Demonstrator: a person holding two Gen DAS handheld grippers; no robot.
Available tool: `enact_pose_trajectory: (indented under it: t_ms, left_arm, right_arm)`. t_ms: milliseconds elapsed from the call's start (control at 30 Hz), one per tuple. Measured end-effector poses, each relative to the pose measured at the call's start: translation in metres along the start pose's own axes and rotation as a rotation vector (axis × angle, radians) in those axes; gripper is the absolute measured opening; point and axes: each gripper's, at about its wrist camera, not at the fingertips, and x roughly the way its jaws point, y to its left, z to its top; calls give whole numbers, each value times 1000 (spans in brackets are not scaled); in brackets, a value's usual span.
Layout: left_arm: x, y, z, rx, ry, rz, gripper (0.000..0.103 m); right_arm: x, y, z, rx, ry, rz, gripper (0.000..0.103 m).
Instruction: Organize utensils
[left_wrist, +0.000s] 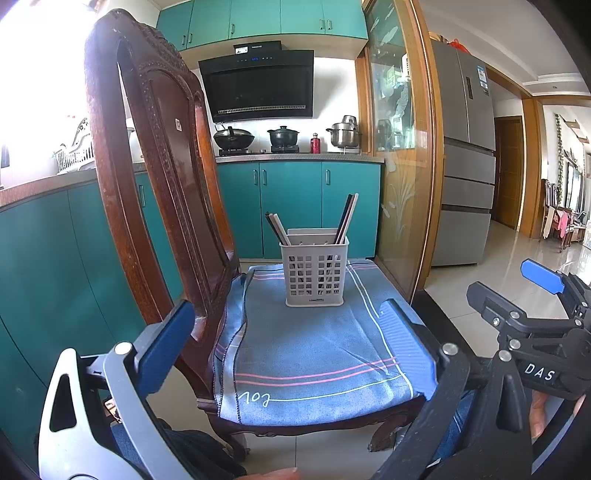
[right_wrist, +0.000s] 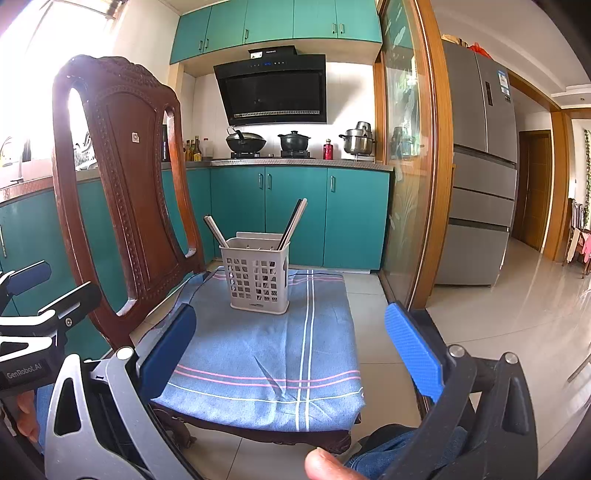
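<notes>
Left gripper (left_wrist: 291, 332): nearest the lens; my jaws stood wide apart with nothing between the blue pads (left_wrist: 166, 343).
Right gripper (right_wrist: 291, 339): likewise spread wide and empty, its bright blue pad (right_wrist: 413, 350) low at the right of its own view.
Chair (left_wrist: 155, 166): carved wooden back rose at the left; the seat lay directly ahead of both grippers.
Cloth (left_wrist: 314, 350): blue striped fabric covered the seat and overhung its front edge.
Holder (left_wrist: 314, 273): grey perforated utensil basket stood upright on the cloth, toward the far part of the seat, ahead of and well apart from both sets of fingers.
Chopsticks, left group (left_wrist: 275, 229): standing in the holder, leaning left.
Chopsticks, right group (left_wrist: 347, 218): standing in the holder, leaning right, long axes near vertical.
Loose utensils: none were visible on the cloth.
Governing relation: I judged the holder roughly centred between my left jaws and slightly left of centre between my right, neither clearly nearer.
Stage: I judged the sorting largely done, or not begun.
</notes>
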Motion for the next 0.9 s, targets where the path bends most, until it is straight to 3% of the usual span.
enact_pose_trajectory:
  t_ms: [900]
  left_arm:
    - [-1,-5,-1,-9,7,7,99]
  right_arm:
    - [-1,-1,-2,-9,3,9,100]
